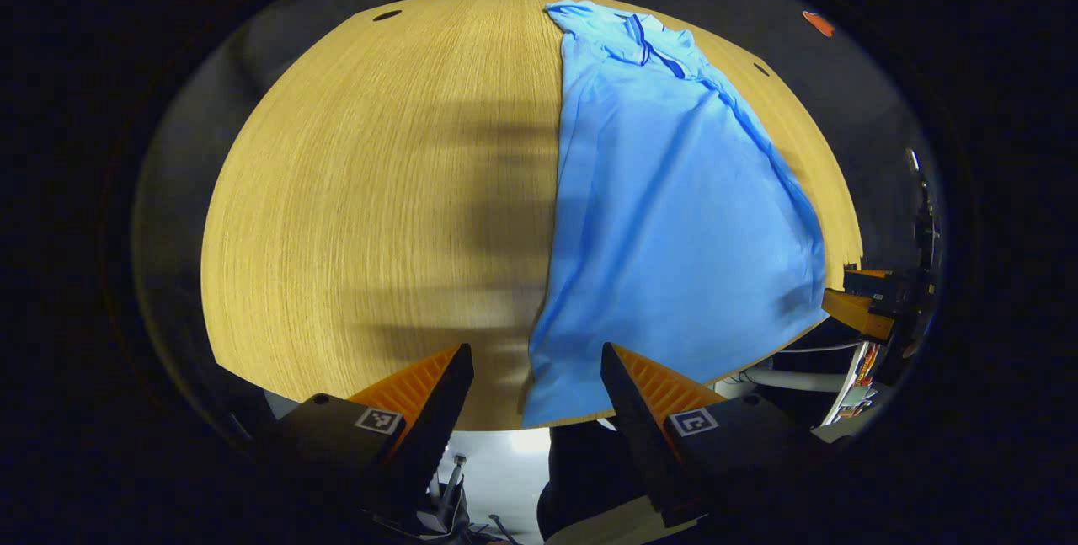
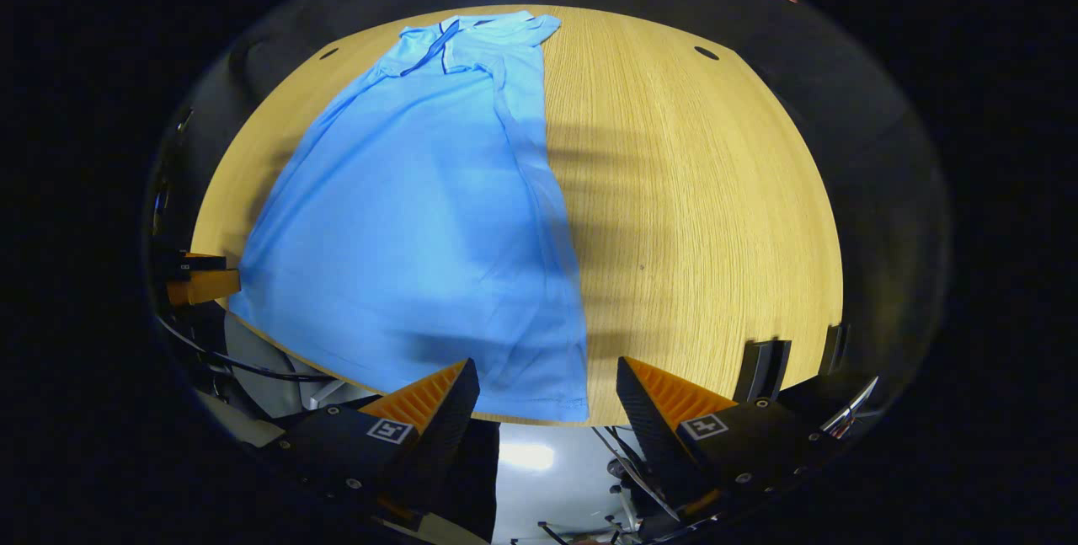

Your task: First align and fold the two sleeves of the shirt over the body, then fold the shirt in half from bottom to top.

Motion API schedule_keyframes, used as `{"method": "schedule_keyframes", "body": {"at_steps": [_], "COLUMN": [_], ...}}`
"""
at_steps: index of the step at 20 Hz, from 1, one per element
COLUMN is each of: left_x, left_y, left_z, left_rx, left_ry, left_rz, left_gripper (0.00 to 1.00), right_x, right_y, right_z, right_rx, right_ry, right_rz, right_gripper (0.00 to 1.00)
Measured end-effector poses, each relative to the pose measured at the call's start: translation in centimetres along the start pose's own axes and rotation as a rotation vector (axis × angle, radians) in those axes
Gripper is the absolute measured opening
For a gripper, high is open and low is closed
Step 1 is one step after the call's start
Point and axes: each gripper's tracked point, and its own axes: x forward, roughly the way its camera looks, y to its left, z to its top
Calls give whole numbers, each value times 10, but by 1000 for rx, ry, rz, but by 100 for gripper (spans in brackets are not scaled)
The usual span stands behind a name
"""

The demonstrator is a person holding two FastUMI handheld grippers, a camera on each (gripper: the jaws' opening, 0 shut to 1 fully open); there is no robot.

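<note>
With both sleeves seemingly folded in, the shirt (image 1: 674, 225) lies flat on the bench (image 1: 362, 191), its hem corners between the spread, empty jaws of each gripper, so the bottom-to-top fold likely starts by pinching those corners.

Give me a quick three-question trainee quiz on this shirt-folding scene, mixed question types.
1. True or false: the blue shirt lies with its collar at the table's far side.
2. Multiple choice: the left tool is A) open near the hem's corner, B) shut on a sleeve, C) resting on the collar.
3. Fill in: the right tool stands ___ near the hem.

Key: 1 true; 2 A; 3 open.
</note>
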Motion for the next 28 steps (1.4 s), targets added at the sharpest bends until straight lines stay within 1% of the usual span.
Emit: {"method": "schedule_keyframes", "body": {"at_steps": [3, 4, 5, 7, 9, 12, 14, 15, 16, 17, 18, 19, 20, 21, 22, 23, 24, 25, 26, 28], "left_x": [9, 9, 9, 10, 12, 13, 13, 14, 16, 16, 13, 16, 16, 15, 16, 15, 16, 18, 19, 17], "left_y": [5, 3, 4, 4, 2, -3, -7, -9, -12, -12, -15, -19, -20, -22, -25, -27, -28, -29, -27, -26], "left_z": [-8, -5, -6, -8, -9, -9, -10, -9, -8, -10, -8, -7, -7, -5, -7, -6, -2, -3, -3, -4], "left_rx": [20, 31, 36, 47, 81, 57, 31, 28, 33, 36, 33, 2, -23, -34, -15, 18, 33, 54, 51, 8], "left_ry": [23, 20, 29, 47, 58, 57, 60, 60, 59, 58, 51, 27, 15, -6, -19, -42, -64, -76, -74, -71], "left_rz": [42, 44, 56, 83, 109, 115, 117, 118, 120, 119, 112, 104, 105, 115, 113, 97, 87, 73, 61, 29], "left_gripper": [99, 99, 96, 98, 98, 100, 100, 89, 87, 78, 78, 56, 35, 13, 7, 7, 6, 4, 4, 4], "right_x": [9, 11, 14, 18, 21, 23, 24, 23, 25, 24, 24, 23, 22, 23, 21, 22, 21, 21, 19, 14], "right_y": [-4, -4, -3, -1, 1, 6, 12, 14, 15, 17, 20, 24, 29, 33, 33, 35, 36, 37, 37, 37], "right_z": [-7, -9, -11, -15, -17, -20, -20, -20, -20, -19, -19, -18, -19, -20, -19, -17, -16, -19, -19, -11], "right_rx": [-3, -5, -3, 3, 8, 46, 73, 81, 78, 65, 50, 43, 42, 50, 48, 35, 46, 61, 84, 122], "right_ry": [34, 44, 55, 77, 94, 112, 120, 126, 122, 117, 110, 104, 102, 102, 93, 83, 76, 82, 83, 66], "right_rz": [-13, -16, -15, -10, -6, 14, 42, 50, 53, 56, 61, 67, 76, 79, 76, 82, 89, 106, 117, 138], "right_gripper": [99, 99, 99, 99, 99, 100, 95, 91, 80, 78, 71, 63, 41, 29, 6, 2, 1, 1, 0, 0]}}
